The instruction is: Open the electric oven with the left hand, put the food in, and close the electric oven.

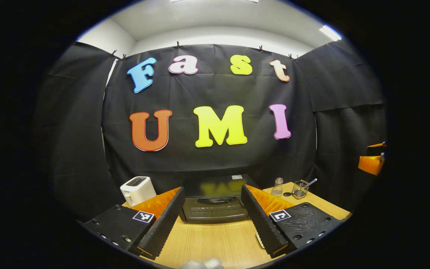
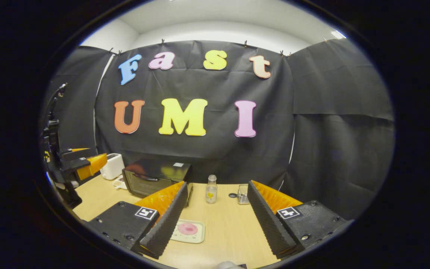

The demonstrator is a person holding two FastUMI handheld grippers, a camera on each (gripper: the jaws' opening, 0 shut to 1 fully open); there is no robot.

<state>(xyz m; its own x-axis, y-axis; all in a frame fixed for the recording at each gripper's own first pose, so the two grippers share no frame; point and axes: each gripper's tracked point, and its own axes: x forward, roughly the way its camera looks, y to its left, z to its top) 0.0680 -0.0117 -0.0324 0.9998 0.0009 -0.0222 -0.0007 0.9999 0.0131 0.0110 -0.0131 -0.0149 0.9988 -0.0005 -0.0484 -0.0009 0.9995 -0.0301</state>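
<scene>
With its jaws standing wide apart, the left gripper [image 1: 213, 213] is facing the closed electric oven [image 1: 215, 203] at the table's far side to reach its handle, while the right gripper [image 2: 215, 220], jaws equally apart, is hovering over the food [image 2: 187, 228] on its near tray, ready to pick it up.

1. From my remote seat I see a booth hung with black cloth [image 1: 215, 157] on the back and both sides; the cloth is creased and pinned along its top edge with small clips [image 1: 177, 45].
2. Above the cloth, a white wall [image 1: 222, 39] runs up to a white ceiling [image 1: 200, 18].
3. A bright ceiling light panel [image 1: 330, 33] glows at the upper right in the left gripper view; I see it again, fainter, in the right gripper view.
4. A strip of white shows in the gap between the cloth panels at the left [image 2: 99, 93].
5. The surface [image 2: 230, 228] is pale wood with a fine grain and stands against the back cloth.
</scene>
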